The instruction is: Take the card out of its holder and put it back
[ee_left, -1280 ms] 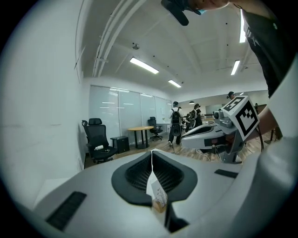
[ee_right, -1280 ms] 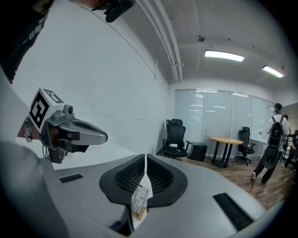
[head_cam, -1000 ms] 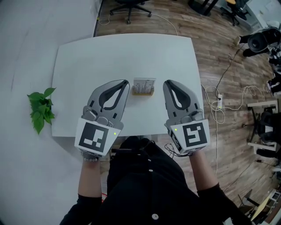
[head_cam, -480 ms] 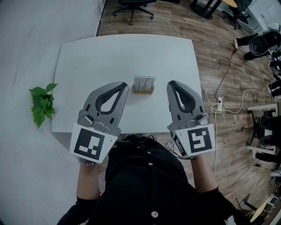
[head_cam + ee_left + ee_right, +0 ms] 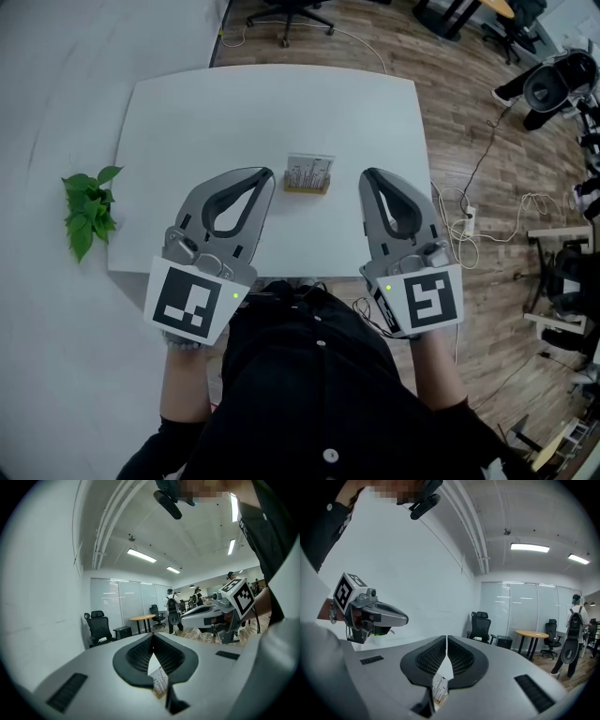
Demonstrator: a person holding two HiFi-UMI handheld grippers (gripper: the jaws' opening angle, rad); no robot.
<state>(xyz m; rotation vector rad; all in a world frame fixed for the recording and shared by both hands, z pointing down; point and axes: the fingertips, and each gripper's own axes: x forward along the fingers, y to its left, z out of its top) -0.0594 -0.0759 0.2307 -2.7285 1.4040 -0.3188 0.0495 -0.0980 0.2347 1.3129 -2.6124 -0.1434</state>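
Observation:
A white printed card (image 5: 309, 172) stands upright in a small wooden holder (image 5: 307, 188) at the middle of the white table (image 5: 187, 112). My left gripper (image 5: 267, 173) hovers just left of the holder, its jaws shut on nothing. My right gripper (image 5: 366, 175) hovers just right of it, also shut and empty. Neither touches the card. In the left gripper view the closed left gripper (image 5: 152, 637) shows the card (image 5: 159, 680) below its pads. The right gripper view has the right gripper (image 5: 447, 639) closed, with the card (image 5: 439, 686) low behind it.
A green plant (image 5: 89, 217) sits on the floor left of the table. An office chair (image 5: 281, 11) stands beyond the far edge. Cables and a power strip (image 5: 469, 214) lie on the wood floor to the right. The person's dark torso fills the near side.
Both grippers have drawn back a little from the holder toward the person and risen slightly, then held still. Their jaws stay shut, and the card has not moved.

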